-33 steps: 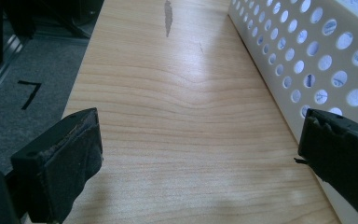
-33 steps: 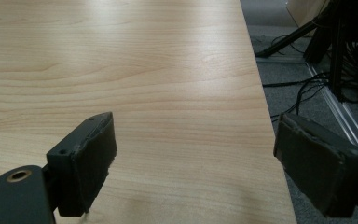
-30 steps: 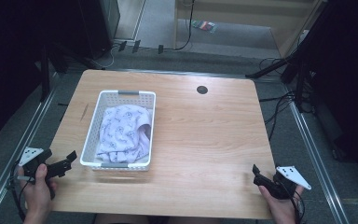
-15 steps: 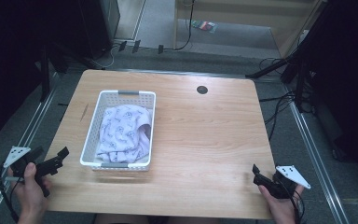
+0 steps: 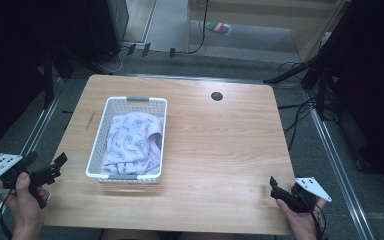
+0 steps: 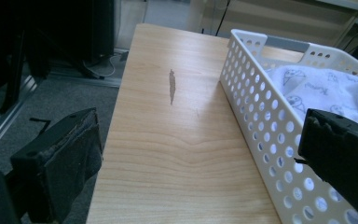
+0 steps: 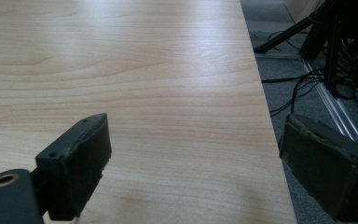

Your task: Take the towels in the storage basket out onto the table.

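A white perforated basket (image 5: 94,150) stands on the left half of the wooden table (image 5: 220,145). Inside it lies a crumpled white cloth (image 5: 130,140) with a small printed pattern. My left gripper (image 5: 47,160) is held at the table's front left edge, left of the basket, open and empty. In the left gripper view its jaws stand wide apart (image 6: 200,158), with the basket wall (image 6: 270,126) and the cloth (image 6: 326,88) ahead on the right. My right gripper (image 5: 276,186) rests at the front right corner, open (image 7: 200,163) over bare wood.
A round black cable hole (image 5: 216,96) sits near the table's far edge. A dark streak (image 6: 171,86) marks the wood left of the basket. Cables (image 5: 300,107) and metal floor rails (image 5: 340,165) run along the table's right side, and dark equipment stands behind.
My left gripper has drifted a little to the left, out past the table's left edge. The right gripper, the basket and the cloth have not moved.
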